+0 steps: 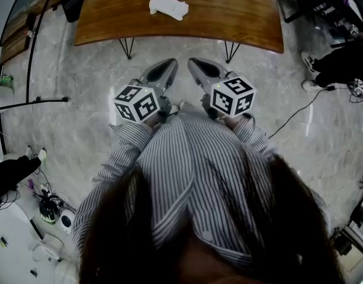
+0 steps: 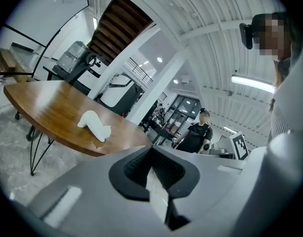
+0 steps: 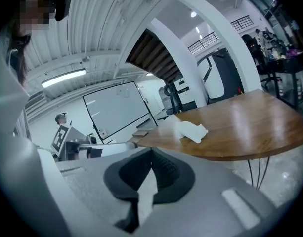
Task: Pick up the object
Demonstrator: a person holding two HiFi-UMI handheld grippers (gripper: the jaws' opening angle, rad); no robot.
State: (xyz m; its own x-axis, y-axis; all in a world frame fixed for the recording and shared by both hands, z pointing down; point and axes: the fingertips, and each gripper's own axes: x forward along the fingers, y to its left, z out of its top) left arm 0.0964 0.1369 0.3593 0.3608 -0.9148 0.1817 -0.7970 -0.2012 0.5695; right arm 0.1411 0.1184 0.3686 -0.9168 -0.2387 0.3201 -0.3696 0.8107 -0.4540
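Held close to the chest: left gripper (image 1: pixel 167 65) and right gripper (image 1: pixel 196 64), both clenched, nothing gripped. Well ahead, on the wooden table (image 1: pixel 240 16), the white object (image 1: pixel 168 6) is laid crosswise, judged nearer the left gripper.

Glossy wooden table (image 1: pixel 228 16), matt white object (image 1: pixel 168 6), polished marbled stone floor (image 1: pixel 80 123)

Object (image 1: pixel 168 6) on table (image 1: pixel 240 16), well ahead of left tool (image 1: pixel 168 65) and right tool (image 1: pixel 194 64)
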